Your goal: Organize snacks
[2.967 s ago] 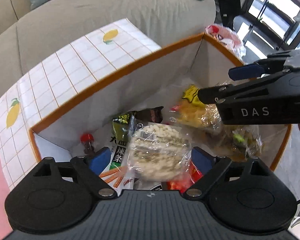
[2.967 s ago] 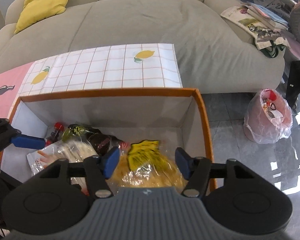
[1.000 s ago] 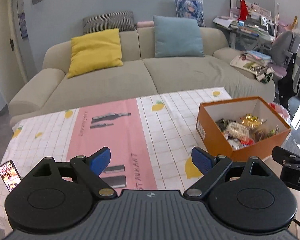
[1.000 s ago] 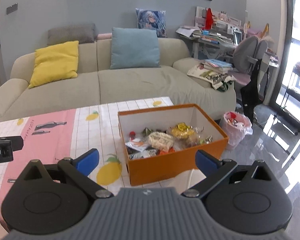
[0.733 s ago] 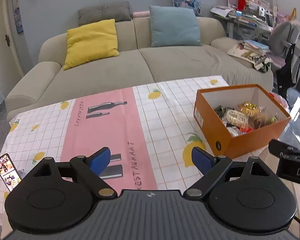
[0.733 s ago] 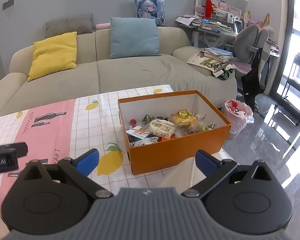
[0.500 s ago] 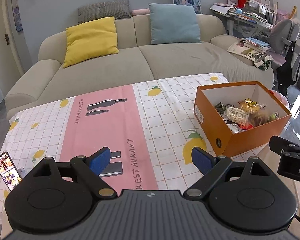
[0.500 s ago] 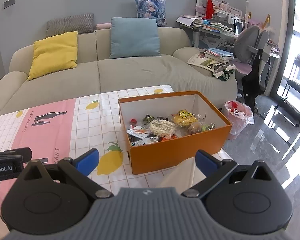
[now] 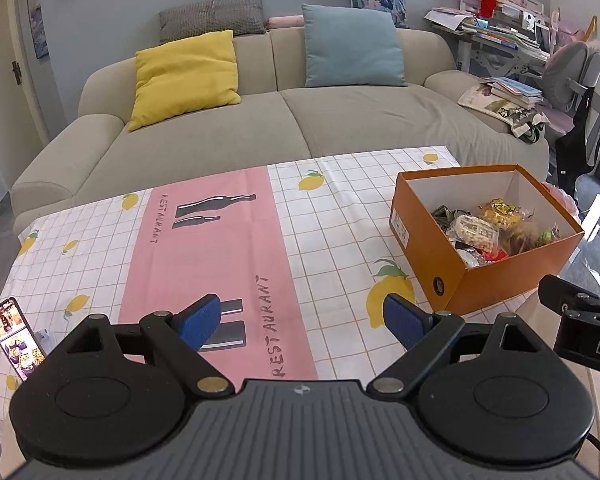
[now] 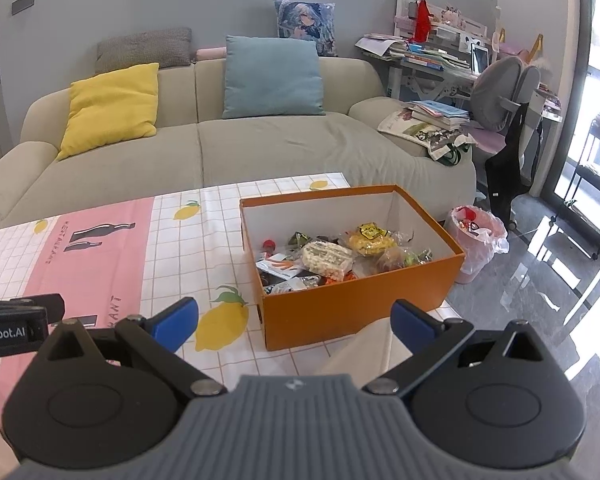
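Both my claws, left (image 9: 302,322) and right (image 10: 294,322), gape wide, empty. The box (image 10: 360,312) overhangs the counter's (image 9: 320,240) right edge; a nudge could tip it.

The box (image 10: 364,312) is orange outside and white inside. The tablecloth (image 9: 328,240) is a white grid with yellow lemons and a pink band. One cushion (image 9: 184,76) is yellow, another cushion (image 9: 352,46) pale blue.

Snack packets (image 10: 328,258) inside orange box (image 10: 360,312)
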Motion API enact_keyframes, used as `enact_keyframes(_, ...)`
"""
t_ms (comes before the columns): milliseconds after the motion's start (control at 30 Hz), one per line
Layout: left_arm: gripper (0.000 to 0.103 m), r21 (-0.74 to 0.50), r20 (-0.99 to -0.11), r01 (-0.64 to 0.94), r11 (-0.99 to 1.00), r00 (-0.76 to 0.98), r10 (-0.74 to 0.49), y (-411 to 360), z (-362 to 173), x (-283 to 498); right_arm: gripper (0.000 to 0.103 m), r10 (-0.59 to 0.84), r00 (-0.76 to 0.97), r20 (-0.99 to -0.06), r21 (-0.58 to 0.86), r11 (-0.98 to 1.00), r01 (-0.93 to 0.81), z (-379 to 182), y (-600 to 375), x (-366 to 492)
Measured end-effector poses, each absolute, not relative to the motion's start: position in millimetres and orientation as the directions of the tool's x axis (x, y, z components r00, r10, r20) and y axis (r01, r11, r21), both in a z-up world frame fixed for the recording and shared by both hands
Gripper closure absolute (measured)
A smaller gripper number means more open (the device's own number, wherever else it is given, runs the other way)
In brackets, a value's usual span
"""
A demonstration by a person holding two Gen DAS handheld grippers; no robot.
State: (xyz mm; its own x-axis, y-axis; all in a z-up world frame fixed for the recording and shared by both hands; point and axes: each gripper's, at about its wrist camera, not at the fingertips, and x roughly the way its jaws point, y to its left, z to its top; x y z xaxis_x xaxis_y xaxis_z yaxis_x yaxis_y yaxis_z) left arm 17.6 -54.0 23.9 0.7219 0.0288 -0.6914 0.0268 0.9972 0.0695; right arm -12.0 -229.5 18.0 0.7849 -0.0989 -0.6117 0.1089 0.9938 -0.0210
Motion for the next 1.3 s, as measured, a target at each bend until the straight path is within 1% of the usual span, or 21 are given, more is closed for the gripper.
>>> enact_keyframes(1300,0.000,0.062,-0.691,0.005,0.998,0.722,0.039,-54.7,28.7,15.5,0.003,-0.099,0.794,-0.600,-0.037,0.995,0.096,20.5,-229.8,-13.1)
